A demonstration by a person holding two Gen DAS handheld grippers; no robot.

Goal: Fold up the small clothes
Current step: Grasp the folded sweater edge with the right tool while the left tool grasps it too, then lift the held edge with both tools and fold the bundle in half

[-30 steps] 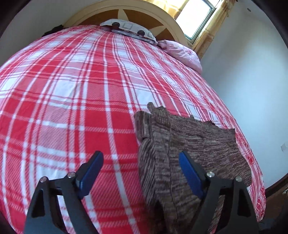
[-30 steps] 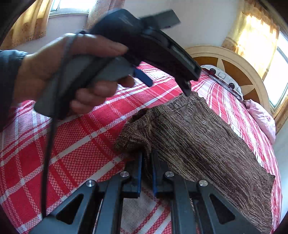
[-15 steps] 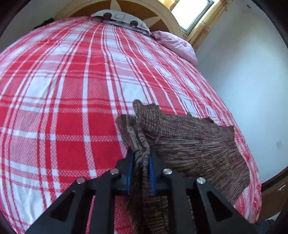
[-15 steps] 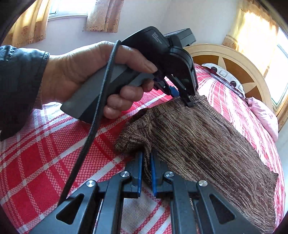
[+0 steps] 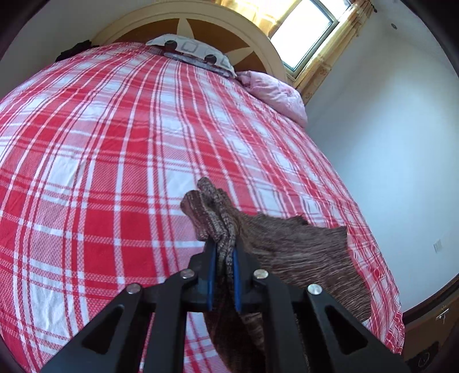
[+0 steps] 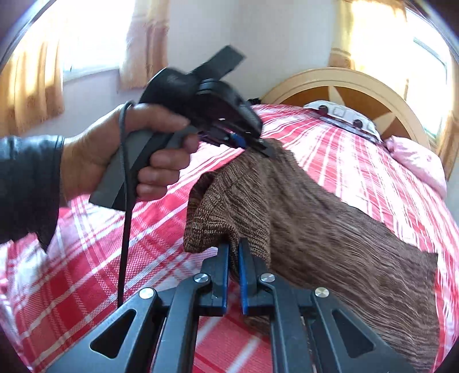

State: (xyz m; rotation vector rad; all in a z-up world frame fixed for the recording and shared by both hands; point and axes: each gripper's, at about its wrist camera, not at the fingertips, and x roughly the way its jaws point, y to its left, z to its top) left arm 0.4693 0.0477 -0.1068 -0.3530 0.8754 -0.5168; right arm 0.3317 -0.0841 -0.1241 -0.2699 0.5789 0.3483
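The brown knit garment [image 6: 330, 229] hung between two claws above a bed, its near edge bunched and its far side draped down onto the red-and-white plaid bedspread [image 5: 114, 172]. Nearest the right wrist camera, the right claw [image 6: 233, 255] was clamped on a folded corner of the knit, blue pads pressed against the fabric. Beyond it, the person's left hand [image 6: 129, 155] (dark sleeve at the wrist, a black cable trailing down) gripped the grey handle of the other tool, whose tip met the garment's upper edge. From the left wrist view, the left claw [image 5: 222, 249] was likewise closed on a gathered ridge of the knit [image 5: 287, 252], which stood up in a crumpled peak just past the fingers and spread away to the right toward the bed's edge. Farther off, the plaid spread ran to a patterned pillow [image 5: 192, 53] and a pink pillow [image 5: 275, 94] against a curved wooden headboard [image 5: 200, 23]. A curtained window [image 5: 309, 37] glowed behind it.
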